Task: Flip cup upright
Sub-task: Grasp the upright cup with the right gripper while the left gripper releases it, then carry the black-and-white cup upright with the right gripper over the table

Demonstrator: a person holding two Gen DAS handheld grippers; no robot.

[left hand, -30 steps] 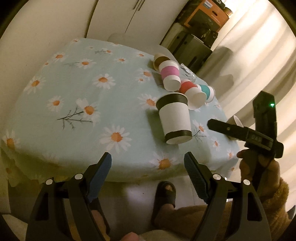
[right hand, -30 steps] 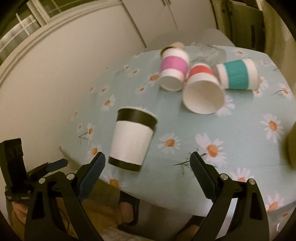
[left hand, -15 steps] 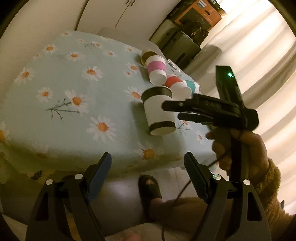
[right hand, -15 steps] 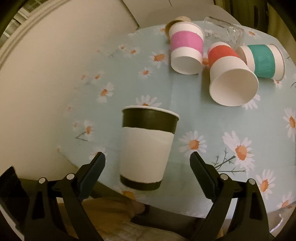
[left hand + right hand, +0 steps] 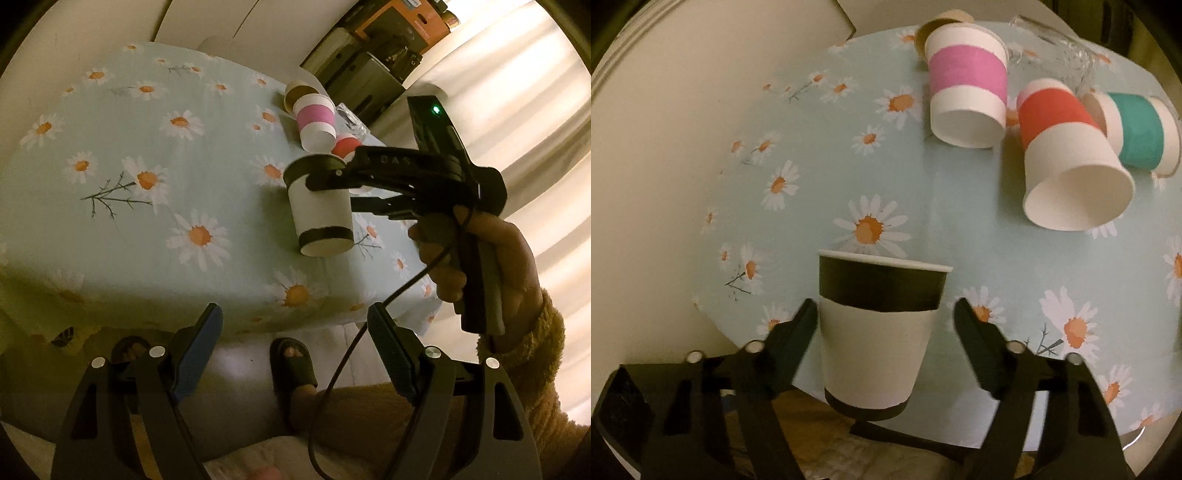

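Observation:
A white paper cup with black bands (image 5: 875, 339) lies on its side near the front edge of the daisy tablecloth (image 5: 979, 236). It also shows in the left wrist view (image 5: 319, 210). My right gripper (image 5: 884, 317) is open with a finger on each side of the cup's body, still apart from it. In the left wrist view the right gripper (image 5: 332, 192) reaches over the cup from the right. My left gripper (image 5: 295, 332) is open and empty, held off the table's front edge.
Pink-banded (image 5: 967, 81), red-banded (image 5: 1067, 158) and teal-banded (image 5: 1137, 129) cups lie on their sides at the back right, with a brown cup (image 5: 299, 94) and a clear glass (image 5: 1056, 48) behind. A cabinet (image 5: 373, 77) and curtains (image 5: 517, 122) stand beyond the table.
My right gripper has moved forward to the black-banded cup, and its fingers now straddle it. My left gripper stays back off the table edge.

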